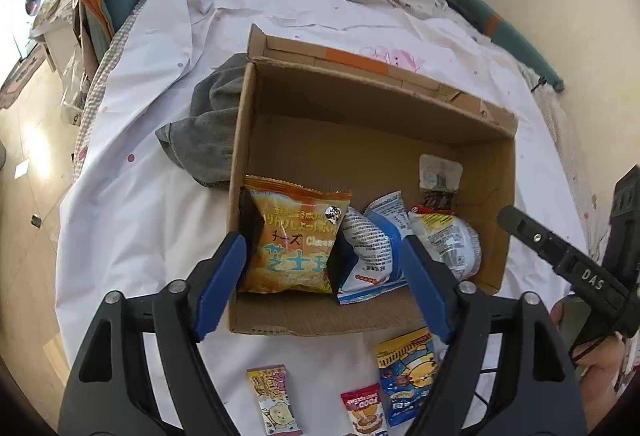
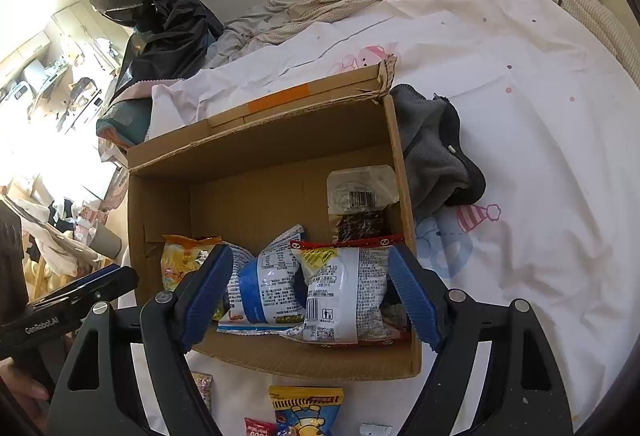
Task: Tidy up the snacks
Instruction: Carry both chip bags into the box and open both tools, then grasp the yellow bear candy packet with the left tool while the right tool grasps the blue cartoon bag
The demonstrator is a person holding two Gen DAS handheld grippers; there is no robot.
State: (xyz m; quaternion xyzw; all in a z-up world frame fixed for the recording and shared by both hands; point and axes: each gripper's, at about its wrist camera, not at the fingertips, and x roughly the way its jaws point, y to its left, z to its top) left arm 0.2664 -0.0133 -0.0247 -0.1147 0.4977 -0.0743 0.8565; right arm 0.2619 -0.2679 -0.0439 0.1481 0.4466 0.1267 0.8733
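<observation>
Left claw (image 1: 324,268) open over cardboard box (image 1: 472,116) on white bed sheet (image 1: 160,196); orange cheese bag (image 1: 294,236) between its jaws, untouched; right claw (image 2: 310,292) open; loose snack packets (image 1: 404,372) on sheet below claws; cluttered sunlit room left.

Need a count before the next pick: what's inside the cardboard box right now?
Inside the cardboard box: orange cheese snack bag, blue-and-white bag, red-trimmed white bag, and a clear seaweed packet behind them. Anything under or behind the bags is hidden.
</observation>
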